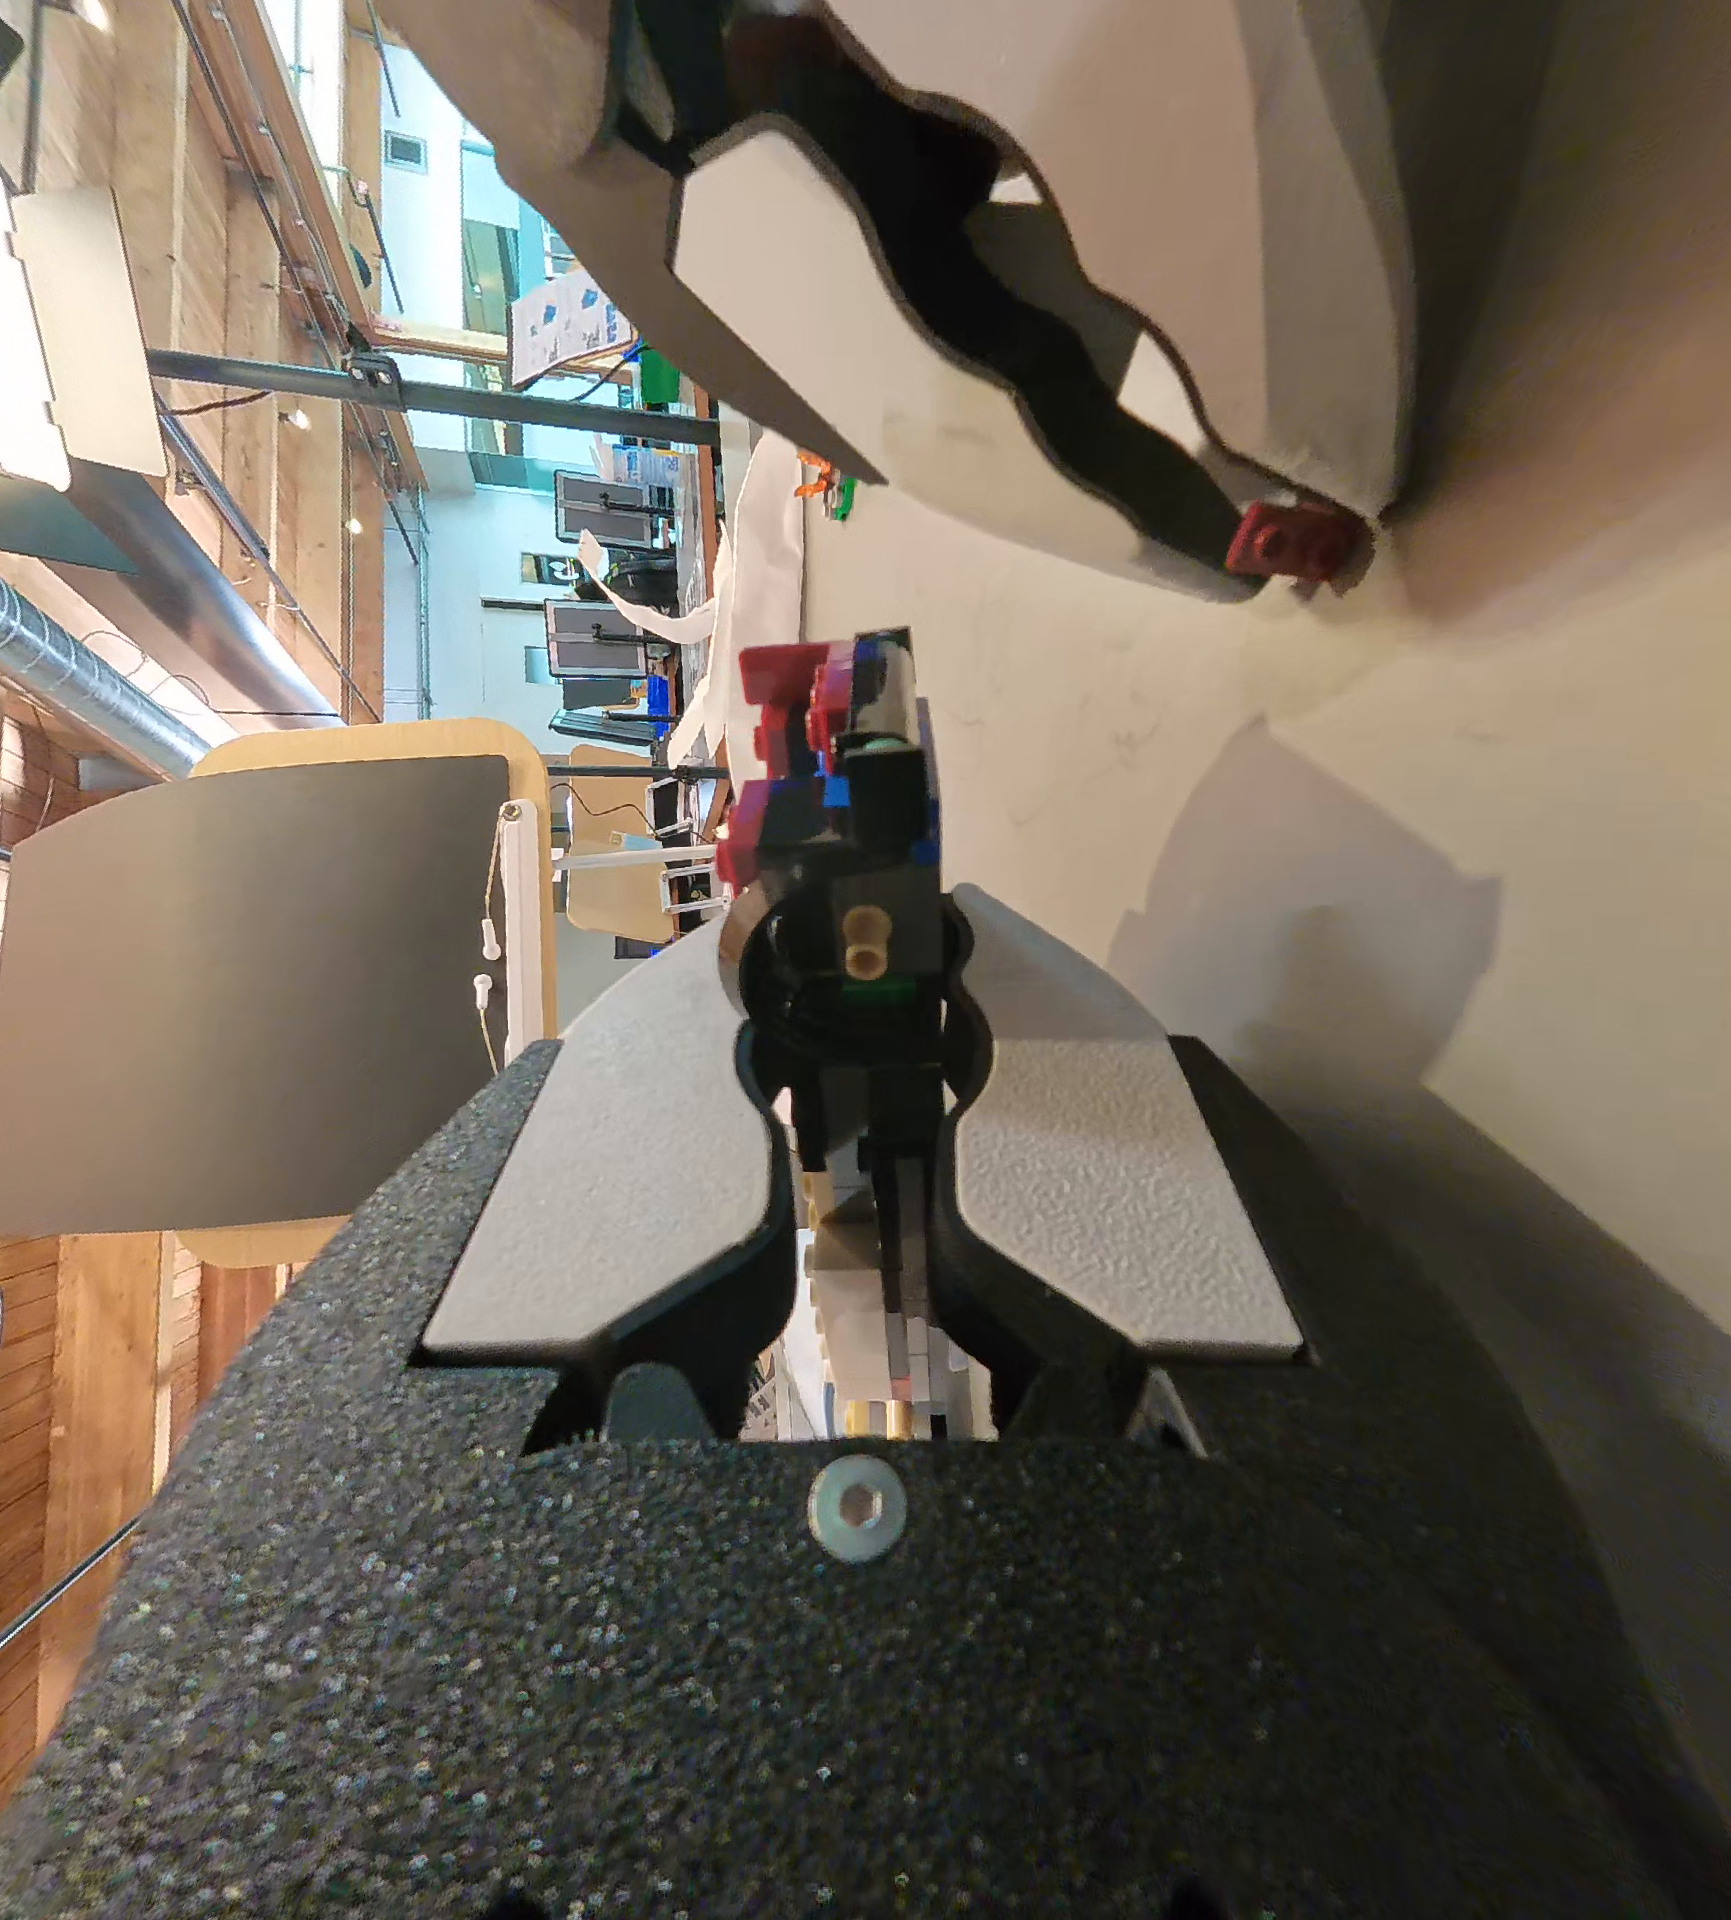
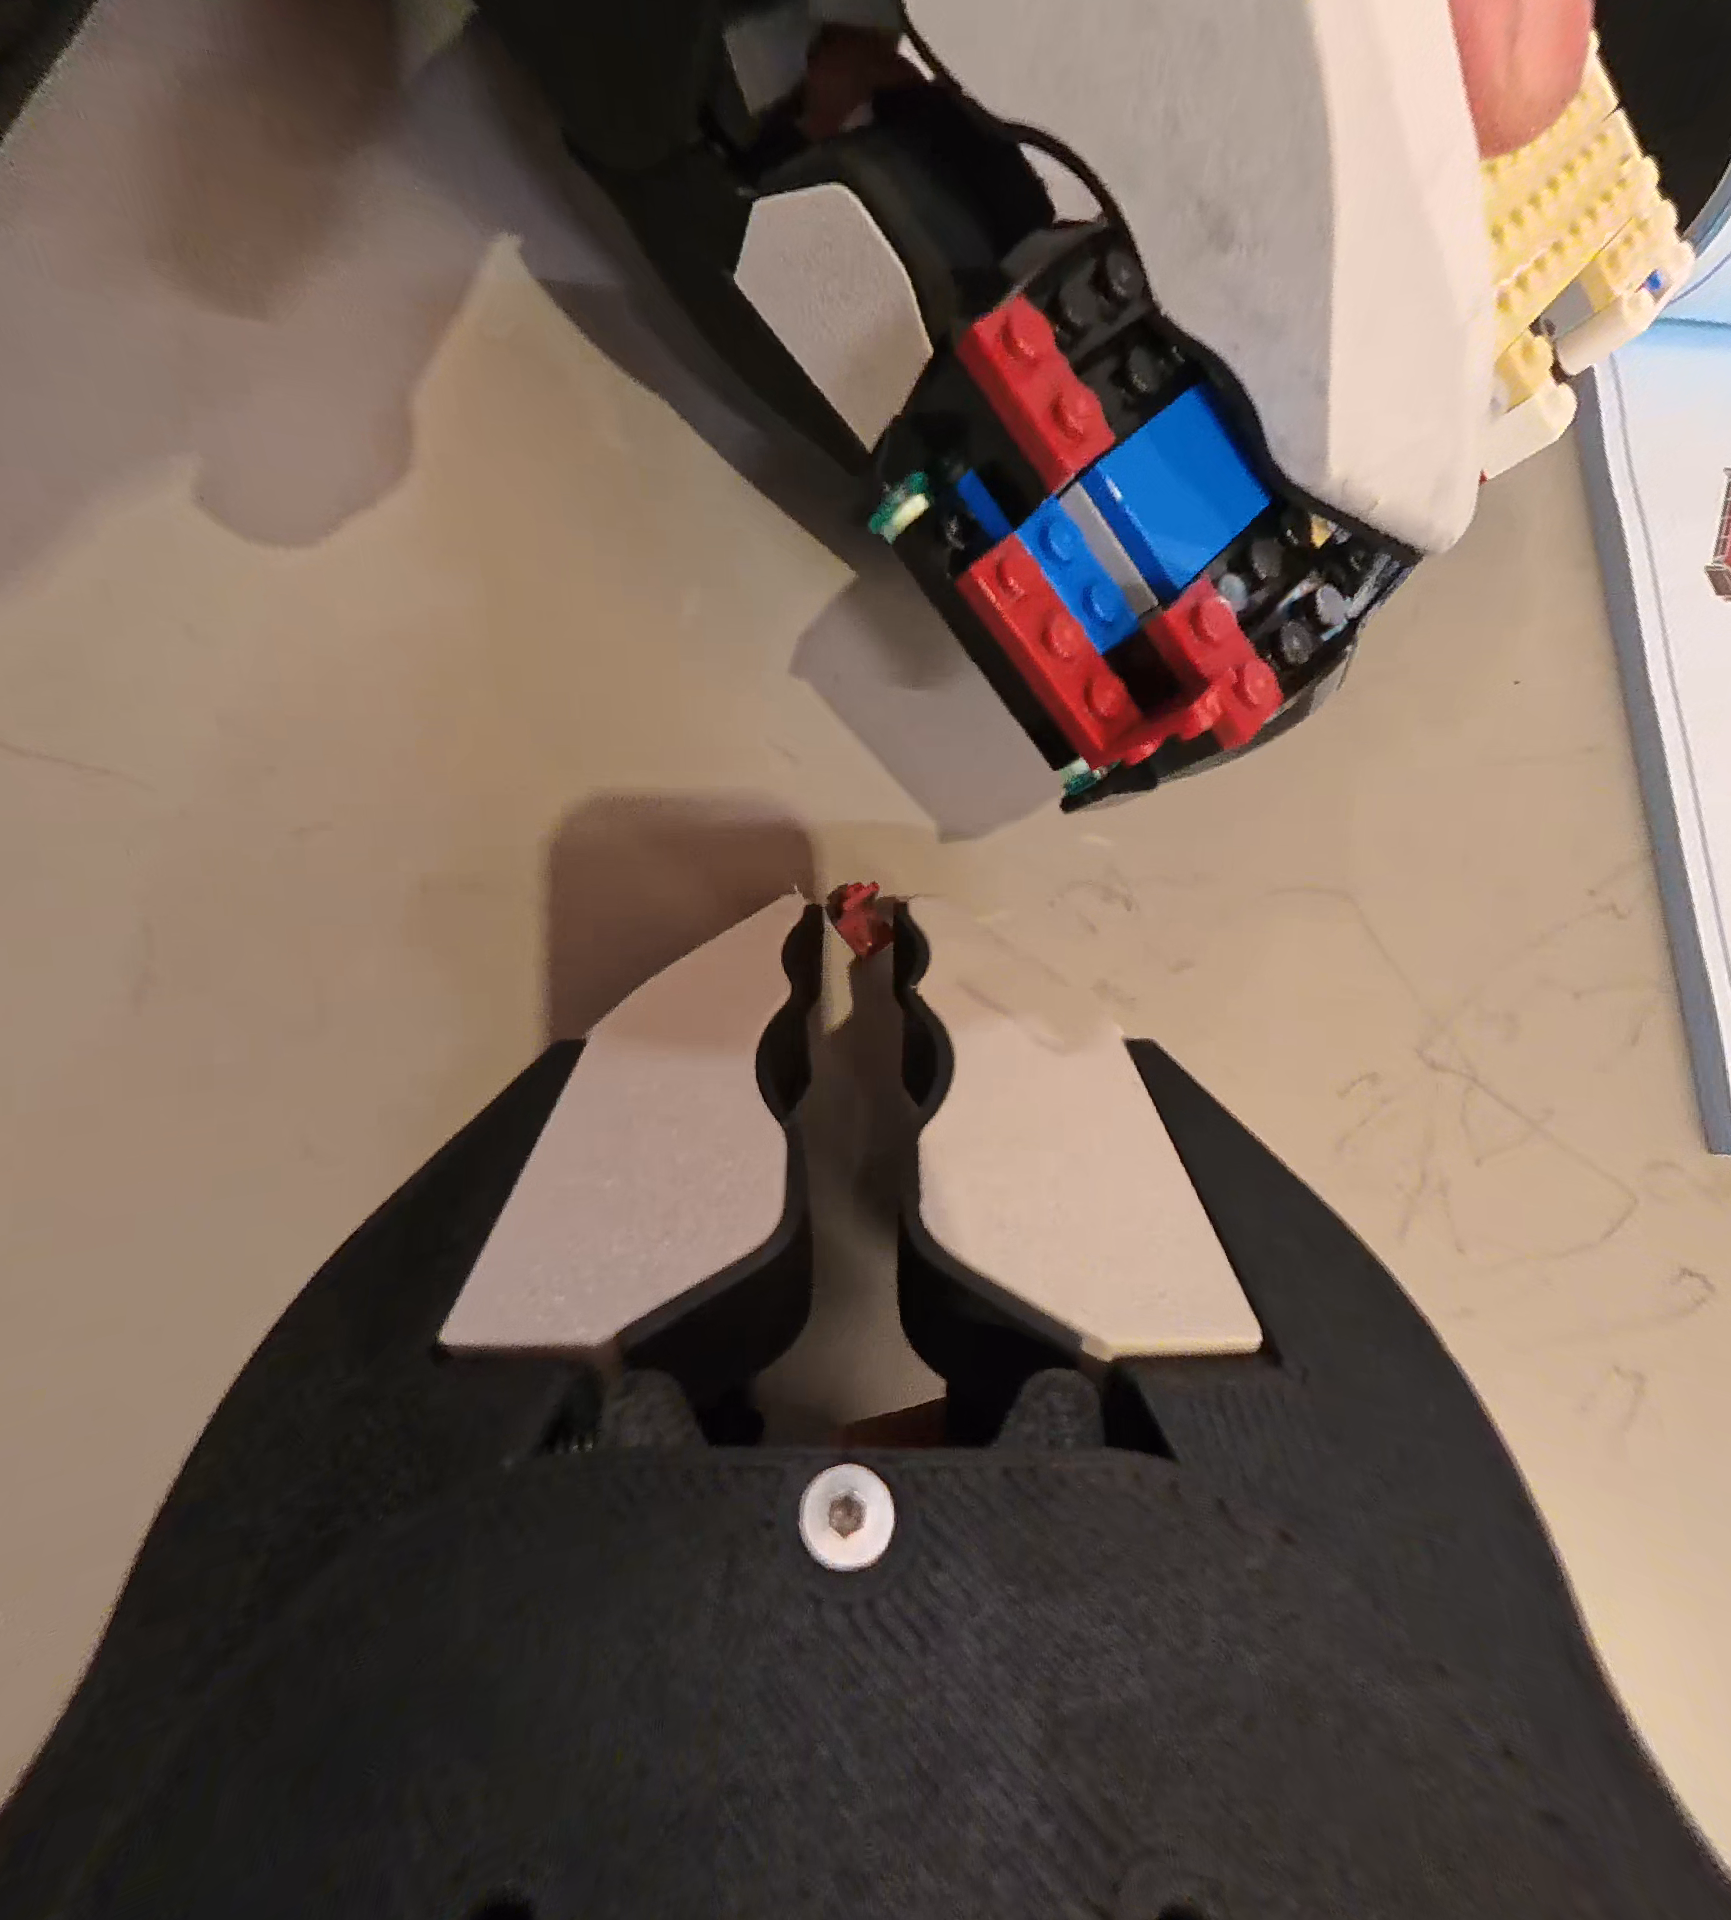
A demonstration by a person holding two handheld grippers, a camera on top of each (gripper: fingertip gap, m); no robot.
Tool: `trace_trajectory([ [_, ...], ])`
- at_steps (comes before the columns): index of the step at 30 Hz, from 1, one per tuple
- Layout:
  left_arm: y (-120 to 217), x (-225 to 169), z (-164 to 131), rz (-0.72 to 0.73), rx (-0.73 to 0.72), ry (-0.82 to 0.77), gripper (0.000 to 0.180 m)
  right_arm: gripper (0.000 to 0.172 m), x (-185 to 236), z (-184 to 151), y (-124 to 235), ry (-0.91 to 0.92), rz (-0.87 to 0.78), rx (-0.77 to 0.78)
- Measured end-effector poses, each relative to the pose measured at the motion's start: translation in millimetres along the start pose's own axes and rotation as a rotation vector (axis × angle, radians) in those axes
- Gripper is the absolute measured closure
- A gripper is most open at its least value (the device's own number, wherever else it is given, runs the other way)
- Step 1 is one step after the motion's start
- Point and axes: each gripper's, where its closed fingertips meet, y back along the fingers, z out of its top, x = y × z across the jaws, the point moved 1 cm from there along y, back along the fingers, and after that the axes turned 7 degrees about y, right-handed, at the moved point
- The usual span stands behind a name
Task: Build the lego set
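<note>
Right gripper (image 2: 859,925) fingertips sit around a small red brick (image 2: 859,920) on the table (image 2: 217,935), looks pinched. Left gripper (image 1: 856,961) clamps the black brick build (image 1: 876,831). I'd lift slowly, keeping the brick square.

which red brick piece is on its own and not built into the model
The tiny loose red brick piece at the right tool's fingertips, low over the beige table. The other red bricks are fixed on the black, red and blue brick model in the left tool.
</note>
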Motion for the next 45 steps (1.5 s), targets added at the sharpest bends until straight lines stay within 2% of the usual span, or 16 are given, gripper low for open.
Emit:
trace_trajectory([
  [10,-0.1,-2.5,0.8,-0.013,-0.007,0.002,0.154,0.163,0.7,-0.3,0.6,0.027,-0.005,-0.022],
  [14,0.0,-3.4,1.1,-0.019,-0.009,0.005,0.154,0.155,0.4,-1.6,3.0,0.049,-0.019,-0.014],
  [18,-0.1,-4.9,1.5,-0.026,-0.010,0.005,0.154,0.155,-0.6,-2.4,3.4,0.051,-0.004,-0.029],
  [36,0.5,-9.4,2.8,-0.052,-0.013,0.008,0.154,0.171,-0.1,-1.6,4.0,0.039,0.033,-0.048],
  [45,0.4,-4.9,-4.3,-0.049,0.001,0.061,0.154,0.163,-14.2,2.1,7.1,-0.013,-0.078,-0.041],
])
